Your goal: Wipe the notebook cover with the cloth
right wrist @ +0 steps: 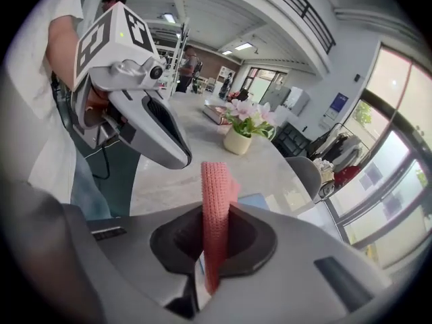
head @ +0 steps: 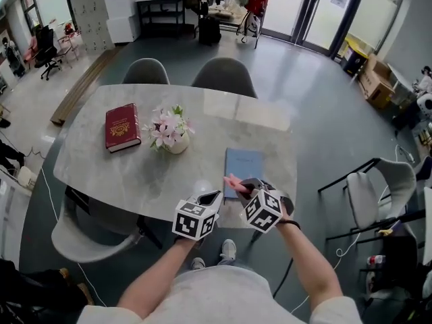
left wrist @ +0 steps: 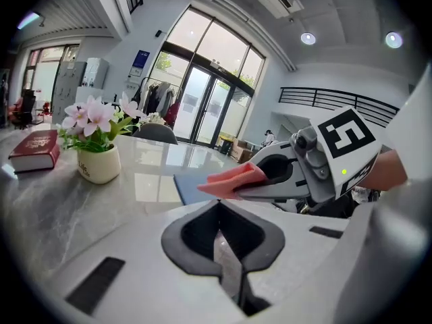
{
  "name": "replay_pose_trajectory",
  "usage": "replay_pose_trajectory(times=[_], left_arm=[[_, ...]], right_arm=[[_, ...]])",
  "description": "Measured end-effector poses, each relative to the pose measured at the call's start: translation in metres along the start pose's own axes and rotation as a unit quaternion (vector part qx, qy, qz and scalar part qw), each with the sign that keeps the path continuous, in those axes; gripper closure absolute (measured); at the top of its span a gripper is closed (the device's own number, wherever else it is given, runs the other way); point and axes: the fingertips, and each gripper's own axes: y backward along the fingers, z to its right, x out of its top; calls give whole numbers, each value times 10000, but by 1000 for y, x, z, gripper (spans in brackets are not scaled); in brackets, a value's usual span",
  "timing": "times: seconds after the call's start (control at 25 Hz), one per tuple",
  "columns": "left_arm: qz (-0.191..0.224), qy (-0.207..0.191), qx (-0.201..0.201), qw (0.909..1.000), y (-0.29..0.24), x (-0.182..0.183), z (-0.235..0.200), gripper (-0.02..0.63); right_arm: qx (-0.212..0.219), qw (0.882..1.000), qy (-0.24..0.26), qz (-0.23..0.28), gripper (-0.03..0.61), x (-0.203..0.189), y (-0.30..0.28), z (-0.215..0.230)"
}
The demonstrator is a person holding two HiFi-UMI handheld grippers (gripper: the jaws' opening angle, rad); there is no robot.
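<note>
The left gripper (head: 210,200) is held at the counter (head: 135,174) edge, jaws pressed together on nothing. Beside it, the right gripper (head: 244,186) has its jaws clamped on the cloth (head: 233,181) — a pink folded strip projecting past the tips. The notebook (head: 243,166) lies flat just beyond. For a clean wipe, the free cloth end should be laid flat on the cover and drawn along it in overlapping strokes; the idle left jaws could be pressed on a corner against sliding. The cloth's knit is shown only in the right gripper view — the vase (head: 177,142) and red book (head: 122,127) farther off are placed best from the head view.
</note>
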Motion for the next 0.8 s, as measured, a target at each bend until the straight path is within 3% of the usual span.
replay_pose_trajectory(times=[0.2, 0.36, 0.52, 0.8], left_arm=[[72, -233, -58, 9997, -8, 22, 14, 606], [195, -356, -54, 9992, -13, 41, 23, 606], [317, -445, -23, 9985, -16, 59, 28, 606], [444, -508, 18, 9977, -21, 78, 36, 606]], right_arm=[[-513, 9950, -723, 461, 564, 1, 30, 31], [-843, 9825, -1412, 872, 564, -1, 52, 49], [-1101, 9715, -1790, 1094, 565, -6, 69, 63], [-1433, 9377, -2682, 1678, 565, -15, 98, 83]])
